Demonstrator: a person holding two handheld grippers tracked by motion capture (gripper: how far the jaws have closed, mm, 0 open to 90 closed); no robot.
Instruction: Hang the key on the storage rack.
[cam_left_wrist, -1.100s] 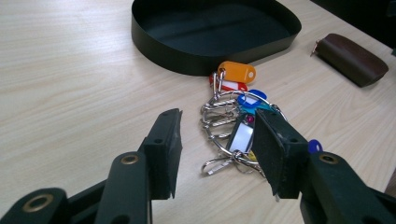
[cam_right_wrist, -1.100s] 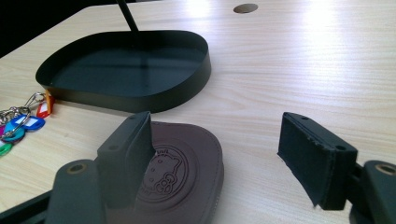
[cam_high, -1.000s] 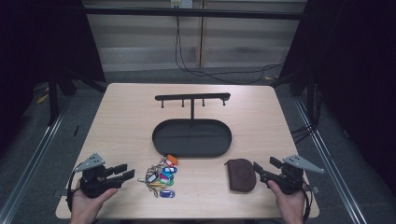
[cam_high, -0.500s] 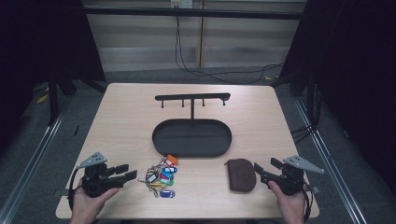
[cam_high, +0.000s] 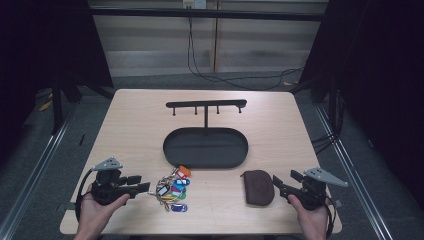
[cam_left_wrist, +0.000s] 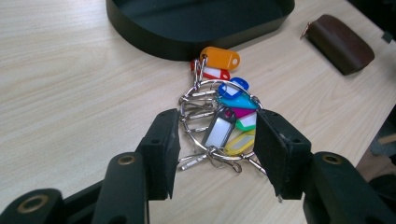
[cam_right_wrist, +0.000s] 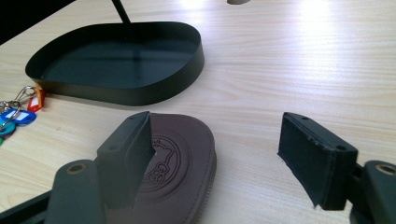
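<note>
The left tongs were held low over the front left of the bench and were aimed at a bunch of key tags on metal rings, which lay on the wood just in front of the black oval tray. In the left gripper view the left tongs were seen with the jaws parted and just closing a little, the near end of the bunch of key tags lying between the pads; no pad was seen pressing on it. An orange tag lay at the far end of the bunch, closest to the tray wall.

The right tongs were held at the front right of the bench, just beside a brown leather pouch. In the right gripper view the right tongs were seen wide open, one jaw over the near edge of the brown leather pouch, the other well off it over bare wood. The pouch lay flat, close in front of the black oval tray, with an embossed round mark on its top. A black hook rail on a post rose from the tray's far side.
</note>
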